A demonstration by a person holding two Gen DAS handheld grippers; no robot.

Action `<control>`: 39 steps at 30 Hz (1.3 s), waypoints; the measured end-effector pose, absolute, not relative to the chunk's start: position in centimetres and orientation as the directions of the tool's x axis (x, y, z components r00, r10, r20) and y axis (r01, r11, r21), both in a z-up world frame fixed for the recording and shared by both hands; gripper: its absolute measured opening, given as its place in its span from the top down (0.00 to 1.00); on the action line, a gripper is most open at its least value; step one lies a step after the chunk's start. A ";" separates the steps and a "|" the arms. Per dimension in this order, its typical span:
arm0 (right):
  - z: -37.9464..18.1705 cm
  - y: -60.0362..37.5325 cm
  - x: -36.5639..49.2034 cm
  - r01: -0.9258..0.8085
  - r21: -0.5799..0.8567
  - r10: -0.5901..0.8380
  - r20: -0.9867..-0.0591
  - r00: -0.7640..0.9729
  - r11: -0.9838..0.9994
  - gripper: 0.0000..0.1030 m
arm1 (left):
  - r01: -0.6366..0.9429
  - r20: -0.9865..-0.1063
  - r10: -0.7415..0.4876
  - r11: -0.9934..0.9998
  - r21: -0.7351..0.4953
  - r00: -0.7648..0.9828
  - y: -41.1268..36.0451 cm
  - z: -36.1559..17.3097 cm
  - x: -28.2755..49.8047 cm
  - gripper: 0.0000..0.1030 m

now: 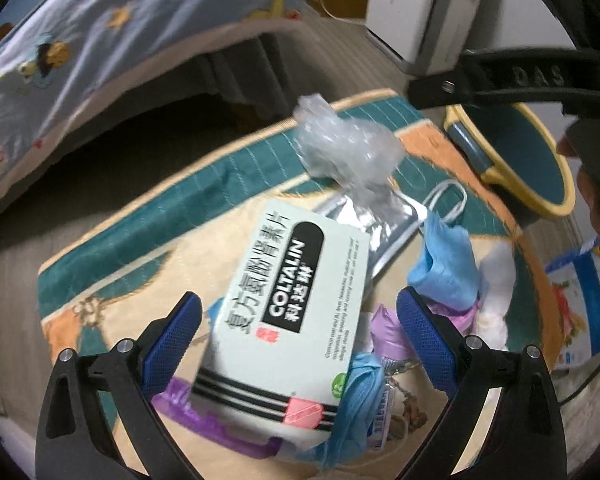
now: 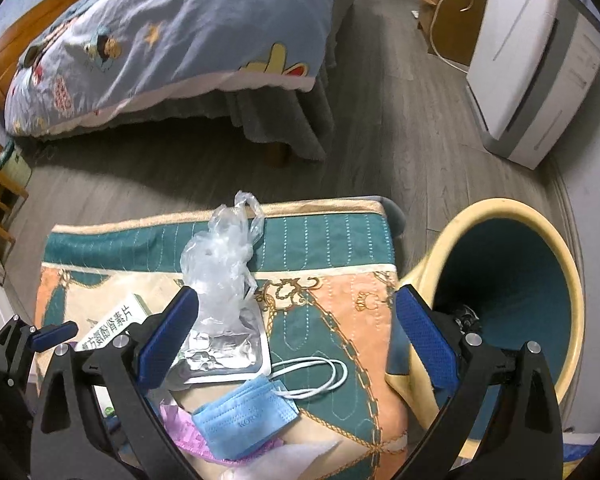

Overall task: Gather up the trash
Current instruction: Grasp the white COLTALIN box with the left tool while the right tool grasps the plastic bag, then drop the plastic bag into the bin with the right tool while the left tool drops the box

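Both sets of jaws stand wide and hold nothing. The left gripper hangs low over a medicine box, whose pale green face lies between the blue pads but touches neither. The right gripper is higher and further back, with a silver foil pouch and a blue face mask in its gap below.

The trash sits in a loose pile on a patterned cushion: the box, the pouch, a crumpled clear plastic bag resting on the pouch, the mask with its white ear loops, and purple wrappers underneath. The bin, yellow outside and teal inside, stands just beside the cushion on the right gripper's side; something dark lies in its bottom, too dim to name.

The risk is in the overlap. The box rests tilted on the soft scraps, so a squeeze across its width may push it sideways or pinch a blue scrap along with it. The ear loops could snag on a finger and drag the mask off the edge. The clear bag is light and may slide off if the pouch is lifted first.

The left gripper points down and forward, nearly over the box. The right gripper is pitched forward too, its right finger just in front of the bin wall.
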State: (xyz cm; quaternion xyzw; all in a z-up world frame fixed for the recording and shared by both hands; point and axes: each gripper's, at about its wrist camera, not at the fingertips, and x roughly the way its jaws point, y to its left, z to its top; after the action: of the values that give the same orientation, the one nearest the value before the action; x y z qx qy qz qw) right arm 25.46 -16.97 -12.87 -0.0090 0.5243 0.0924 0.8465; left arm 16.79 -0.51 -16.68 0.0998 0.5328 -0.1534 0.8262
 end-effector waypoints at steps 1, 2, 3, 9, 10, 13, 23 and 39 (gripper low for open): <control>-13.1 -16.7 25.6 -0.174 0.080 0.149 -0.891 0.428 0.981 0.06 | 0.366 -0.914 -0.146 0.930 0.003 0.378 -0.6 -16.9 16.9 0.06; -13.5 -16.3 25.8 -0.187 0.079 0.153 -0.894 0.421 0.979 0.06 | 0.370 -0.917 -0.144 0.929 0.004 0.371 -0.7 -17.2 16.9 0.06; -13.7 -16.1 25.9 -0.195 0.080 0.156 -0.896 0.415 0.978 0.06 | 0.373 -0.922 -0.149 0.928 -0.006 0.356 -0.7 -17.5 17.1 0.06; -15.4 -14.5 26.7 -0.247 0.162 0.241 -0.909 0.339 0.956 0.27 | 0.358 -0.925 -0.196 0.931 -0.072 0.325 0.1 -18.2 17.7 0.06; -15.8 -14.3 26.8 -0.257 0.200 0.277 -0.908 0.314 0.945 0.33 | 0.356 -0.926 -0.197 0.932 -0.075 0.322 0.2 -18.3 17.9 0.06; -16.6 -13.5 26.9 -0.279 0.260 0.335 -0.904 0.265 0.924 0.54 | 0.352 -0.930 -0.189 0.933 -0.071 0.315 0.5 -18.5 18.1 0.06; -16.5 -14.1 26.3 -0.272 0.355 0.418 -0.880 0.226 0.894 0.93 | 0.350 -0.935 -0.173 0.935 -0.057 0.309 0.4 -18.0 18.0 0.24; -10.0 -18.6 22.9 -0.247 0.385 0.453 -0.808 0.376 0.890 0.93 | 0.219 -0.835 -0.166 0.974 -0.056 0.525 1.1 -10.0 15.6 0.27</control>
State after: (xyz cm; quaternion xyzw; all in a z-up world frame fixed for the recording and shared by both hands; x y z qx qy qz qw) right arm 22.92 -18.57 -10.01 0.1001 0.5167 0.2126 0.8233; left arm 15.65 1.11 -9.97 0.0279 0.4748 -0.1100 0.8727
